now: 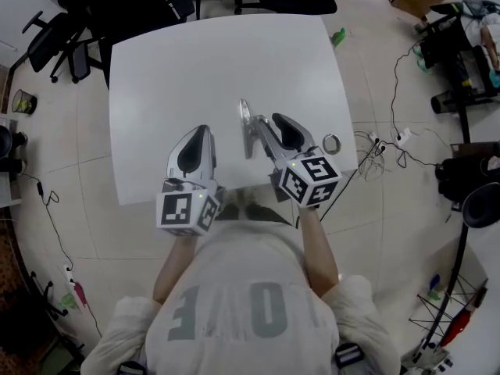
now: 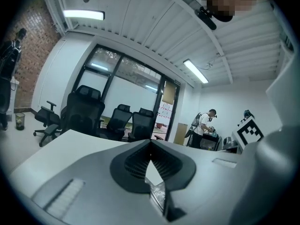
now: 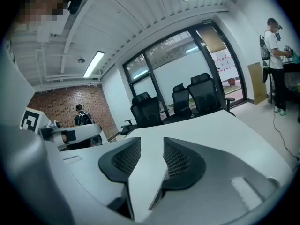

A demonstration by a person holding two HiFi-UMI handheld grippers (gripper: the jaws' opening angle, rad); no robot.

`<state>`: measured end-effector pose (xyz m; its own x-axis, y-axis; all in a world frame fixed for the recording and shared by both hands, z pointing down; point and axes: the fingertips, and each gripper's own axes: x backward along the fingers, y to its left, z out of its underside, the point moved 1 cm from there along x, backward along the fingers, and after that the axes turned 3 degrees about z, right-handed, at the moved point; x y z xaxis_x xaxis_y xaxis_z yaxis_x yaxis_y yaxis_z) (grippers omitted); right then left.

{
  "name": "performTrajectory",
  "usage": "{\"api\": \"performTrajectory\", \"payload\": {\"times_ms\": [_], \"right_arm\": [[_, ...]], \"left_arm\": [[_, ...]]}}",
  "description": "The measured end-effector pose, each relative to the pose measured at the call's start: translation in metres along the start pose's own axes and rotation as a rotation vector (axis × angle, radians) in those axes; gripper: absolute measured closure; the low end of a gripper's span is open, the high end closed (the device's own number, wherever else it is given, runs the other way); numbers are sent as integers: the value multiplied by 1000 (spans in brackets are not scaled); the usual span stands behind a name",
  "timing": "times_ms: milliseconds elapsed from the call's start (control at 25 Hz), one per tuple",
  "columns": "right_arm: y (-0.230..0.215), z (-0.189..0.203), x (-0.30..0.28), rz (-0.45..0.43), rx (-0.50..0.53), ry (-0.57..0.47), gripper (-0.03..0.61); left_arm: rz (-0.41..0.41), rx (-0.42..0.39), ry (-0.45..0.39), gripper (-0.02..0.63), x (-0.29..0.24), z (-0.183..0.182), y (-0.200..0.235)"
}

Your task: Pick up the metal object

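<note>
A small metal ring lies on the white table close to its right edge. In the head view my right gripper hovers over the table's near part, just left of the ring, with its jaws spread apart. The right gripper view shows that gripper open, with only bare tabletop between the dark pads. My left gripper sits further left near the front edge. In its own view the left gripper has its tips touching and holds nothing. Neither gripper view shows the ring.
Black office chairs crowd the table's far side. Cables and a power strip lie on the floor to the right, near a green item. A person stands at a desk in the background.
</note>
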<state>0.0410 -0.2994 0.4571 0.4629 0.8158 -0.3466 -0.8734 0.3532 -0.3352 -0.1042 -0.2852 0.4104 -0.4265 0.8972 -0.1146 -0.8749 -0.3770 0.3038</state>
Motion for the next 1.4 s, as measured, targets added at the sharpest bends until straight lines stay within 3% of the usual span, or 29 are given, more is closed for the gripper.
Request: {"api": "performTrajectory", "payload": {"times_ms": [200, 360, 840, 1120, 1400], "right_arm": [[-33, 39, -26, 59, -89, 76, 380], [-54, 71, -43, 84, -173, 149, 385], [-62, 116, -63, 77, -242, 284, 377], [-67, 122, -70, 102, -244, 299, 487], [-63, 121, -73, 60, -282, 298, 508]], "left_arm": [[10, -19, 27, 612, -12, 7, 0], [4, -26, 51, 612, -21, 14, 2], [-23, -24, 88, 612, -32, 27, 8], [-66, -19, 98, 612, -27, 32, 19], [-70, -25, 93, 612, -27, 31, 19]]}}
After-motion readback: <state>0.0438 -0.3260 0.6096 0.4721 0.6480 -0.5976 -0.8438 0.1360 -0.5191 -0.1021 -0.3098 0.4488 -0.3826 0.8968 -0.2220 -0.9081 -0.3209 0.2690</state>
